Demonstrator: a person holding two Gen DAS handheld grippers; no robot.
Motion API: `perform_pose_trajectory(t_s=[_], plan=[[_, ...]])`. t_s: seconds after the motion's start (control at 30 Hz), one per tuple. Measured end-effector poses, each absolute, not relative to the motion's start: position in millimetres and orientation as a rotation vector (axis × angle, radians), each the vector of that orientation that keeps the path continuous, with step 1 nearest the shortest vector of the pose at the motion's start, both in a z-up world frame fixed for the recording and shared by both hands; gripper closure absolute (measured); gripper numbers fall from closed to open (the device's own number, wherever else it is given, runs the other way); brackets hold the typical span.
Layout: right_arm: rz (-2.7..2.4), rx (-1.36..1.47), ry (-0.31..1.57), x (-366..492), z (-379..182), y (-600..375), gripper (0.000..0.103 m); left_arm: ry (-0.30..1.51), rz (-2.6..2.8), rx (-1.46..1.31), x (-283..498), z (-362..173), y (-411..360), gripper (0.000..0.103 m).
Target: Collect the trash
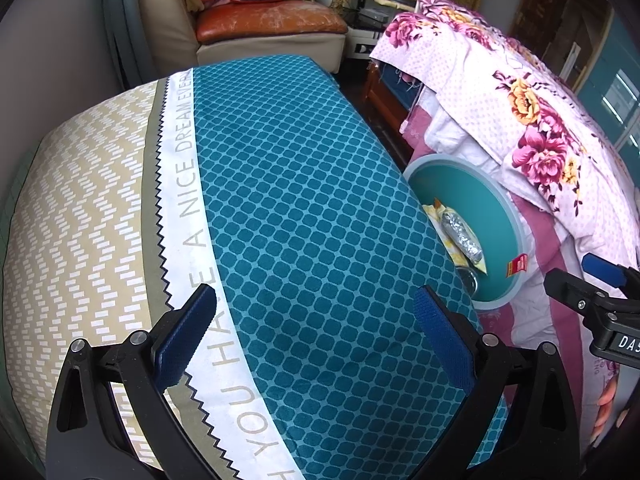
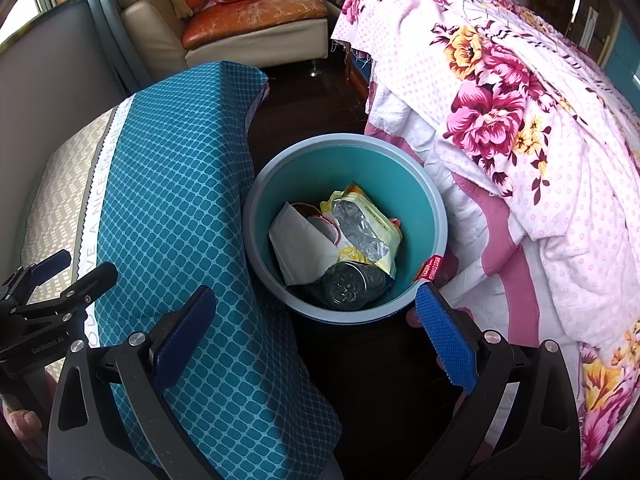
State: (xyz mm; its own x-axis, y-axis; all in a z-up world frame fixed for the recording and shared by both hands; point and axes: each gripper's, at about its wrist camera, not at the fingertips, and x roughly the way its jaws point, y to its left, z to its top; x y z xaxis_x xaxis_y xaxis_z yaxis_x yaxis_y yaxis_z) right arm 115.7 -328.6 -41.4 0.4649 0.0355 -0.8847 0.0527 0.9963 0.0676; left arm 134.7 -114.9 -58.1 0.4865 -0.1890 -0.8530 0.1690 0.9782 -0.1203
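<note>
1. Hovering over the cushion (image 1: 304, 208), the left hand-held gripper (image 1: 316, 336) has its jaws spread wide and holds nothing; no trash shows on the cushion between its pads.
2. The right hand-held gripper (image 2: 316, 336) is likewise spread wide and empty, poised above the near rim of the bin (image 2: 424, 196).
3. The bin stands on the dark floor between the cushion and the floral quilt (image 2: 520, 128), touching or just beside both.
4. Collected trash lies in the bin: a yellow foil wrapper (image 2: 360, 224), a white paper (image 2: 300, 248) and a clear bottle (image 2: 352, 286) at the bottom. A red tag (image 2: 430, 267) clings to the inner wall near the rim.
5. Step in hand, as judged: a drop into the bin looks complete, and both grippers are free for another item.
6. Next move, as judged: no loose trash is visible outside the bin, so the cameras must sweep the cushion, quilt and floor before any reach. A fresh pick would need the jaws lowered astride the item, then closed.
</note>
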Motion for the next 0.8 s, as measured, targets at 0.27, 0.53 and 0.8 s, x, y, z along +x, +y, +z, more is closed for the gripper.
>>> perform_pose_trajectory(t_s=[0.27,0.53,0.8], plan=[[-0.021,0.083,1.081,112.0,-36.1,-330.0,0.007,1.028,-0.218,-0.011,126.7,-52.1,-116.2,0.004],[-0.027,0.086,1.065,104.5,-30.0,-333.6,0.007,1.018,-0.225,0.000,119.7,-45.5,-120.6,0.004],[-0.034,0.093,1.046,95.7,-23.4,-337.4,0.007,1.009,-0.210,0.020,110.9,-38.5,-123.2,0.004]])
